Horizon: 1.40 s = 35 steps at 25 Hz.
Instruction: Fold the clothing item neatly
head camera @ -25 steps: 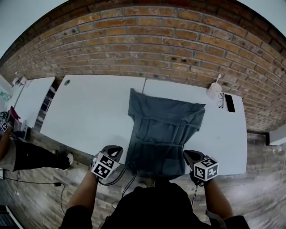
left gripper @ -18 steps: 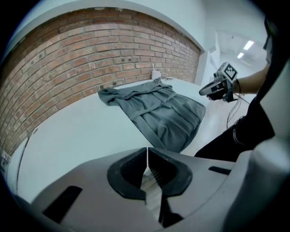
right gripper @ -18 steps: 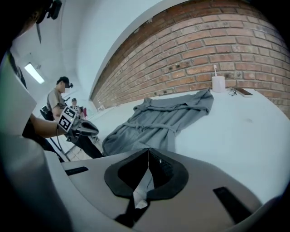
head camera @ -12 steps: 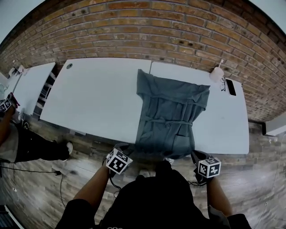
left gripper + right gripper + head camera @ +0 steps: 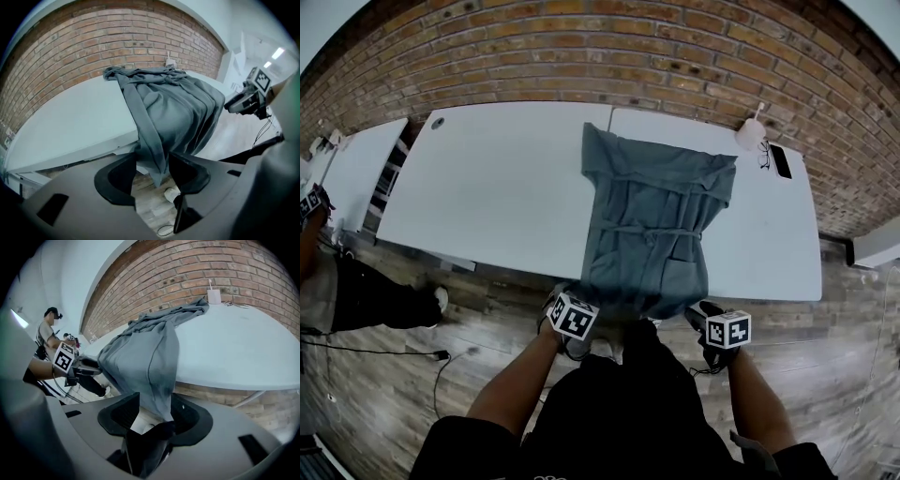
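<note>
Cam setup: head view + 2 gripper views.
Head view: high up, looks steeply down on table [image 5: 487,206], garment [image 5: 656,225], wall [image 5: 581,47]. Both gripper views: low at table's near edge, close to garment hem, facing wall from opp. sides. All 3 share garment, table, wall.

We list one grey garment [image 5: 661,220], three white tables [image 5: 487,187], two grippers, left [image 5: 566,295] and right [image 5: 698,311], one pair of glasses [image 5: 763,156], one cup [image 5: 750,134].

No words, numbers, brands or labels legible on anything in view, only black-and-white square coded markers, one on the left cube [image 5: 574,317] of the left gripper [image 5: 562,292], one on the right cube [image 5: 727,330] of the right gripper [image 5: 699,308], patterns rather than text
</note>
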Motion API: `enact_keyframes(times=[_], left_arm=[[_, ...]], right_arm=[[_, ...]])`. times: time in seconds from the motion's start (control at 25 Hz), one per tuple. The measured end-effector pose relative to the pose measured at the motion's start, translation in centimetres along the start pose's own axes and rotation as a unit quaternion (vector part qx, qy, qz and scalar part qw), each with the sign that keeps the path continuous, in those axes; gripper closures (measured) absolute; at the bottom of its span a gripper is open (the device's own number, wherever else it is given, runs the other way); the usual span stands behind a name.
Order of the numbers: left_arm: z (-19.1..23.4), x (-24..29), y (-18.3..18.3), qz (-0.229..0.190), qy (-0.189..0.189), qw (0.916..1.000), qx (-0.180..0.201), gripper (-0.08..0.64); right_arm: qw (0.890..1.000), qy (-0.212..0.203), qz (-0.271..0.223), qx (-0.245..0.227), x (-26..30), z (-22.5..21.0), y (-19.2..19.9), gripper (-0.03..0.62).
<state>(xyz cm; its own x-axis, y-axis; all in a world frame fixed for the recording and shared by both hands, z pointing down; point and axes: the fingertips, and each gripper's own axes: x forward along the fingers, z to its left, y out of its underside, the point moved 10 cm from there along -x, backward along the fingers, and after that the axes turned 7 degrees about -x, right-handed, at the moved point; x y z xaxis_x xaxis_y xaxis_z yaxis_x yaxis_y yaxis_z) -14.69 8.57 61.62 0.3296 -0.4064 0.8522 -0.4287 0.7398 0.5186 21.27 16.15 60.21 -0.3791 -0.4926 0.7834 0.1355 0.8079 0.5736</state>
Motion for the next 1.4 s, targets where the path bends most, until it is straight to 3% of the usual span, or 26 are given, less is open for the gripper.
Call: enact_keyframes(times=[0.12,0.16,0.2,0.24,0.36,0.52,0.56,0.6,0.8,1.0,1.16,1.4], left_arm=[[-0.1,0.7,-0.4,0.010,-0.010,0.9998,-0.015,0.351],[-0.1,0.7,-0.5,0.013,-0.017,0.9996,-0.020,0.380],[0.0,0.5,-0.6,0.016,-0.020,0.9993,-0.027,0.471],[0.1,0.4,-0.6,0.019,-0.017,0.9991,-0.034,0.506],[0.4,-0.2,-0.2,0.019,0.016,0.9986,-0.047,0.523],[1.0,-1.1,0.2,0.005,0.041,0.9977,-0.053,0.529],[1.0,-1.4,0.2,0.002,0.046,0.9975,-0.054,0.529],[1.0,-1.7,0.2,0.000,0.051,0.9972,-0.054,0.529],[1.5,-4.4,-0.4,-0.025,0.087,0.9940,-0.062,0.529],[2.2,-8.2,-2.5,-0.078,0.129,0.9857,-0.074,0.531],[3.3,-11.1,-5.3,-0.119,0.143,0.9802,-0.067,0.531],[5.0,-13.4,-9.2,-0.153,0.155,0.9738,-0.068,0.531]], right_arm=[[1.000,0.012,0.008,0.005,1.3,0.4,-0.3,0.403],[1.000,0.024,0.008,0.006,1.4,0.5,-0.5,0.404],[0.999,0.043,0.008,0.005,1.4,0.4,-0.7,0.405],[0.998,0.065,0.010,0.006,1.3,0.2,-0.8,0.405],[0.995,0.099,0.010,0.016,1.5,-0.5,-0.6,0.404],[0.998,0.050,-0.006,0.032,2.1,-0.1,-0.6,0.407],[0.999,0.037,-0.004,0.028,2.0,0.2,-0.6,0.457],[0.999,0.025,-0.002,0.019,1.7,0.5,-0.6,0.574],[0.998,-0.054,-0.032,-0.026,-1.0,2.1,-1.3,0.577],[0.986,-0.112,-0.098,-0.070,-5.7,3.4,-5.3,0.577],[0.978,-0.124,-0.152,-0.077,-8.4,3.1,-9.0,0.577],[0.972,-0.100,-0.186,-0.103,-9.7,1.4,-14.1,0.577]])
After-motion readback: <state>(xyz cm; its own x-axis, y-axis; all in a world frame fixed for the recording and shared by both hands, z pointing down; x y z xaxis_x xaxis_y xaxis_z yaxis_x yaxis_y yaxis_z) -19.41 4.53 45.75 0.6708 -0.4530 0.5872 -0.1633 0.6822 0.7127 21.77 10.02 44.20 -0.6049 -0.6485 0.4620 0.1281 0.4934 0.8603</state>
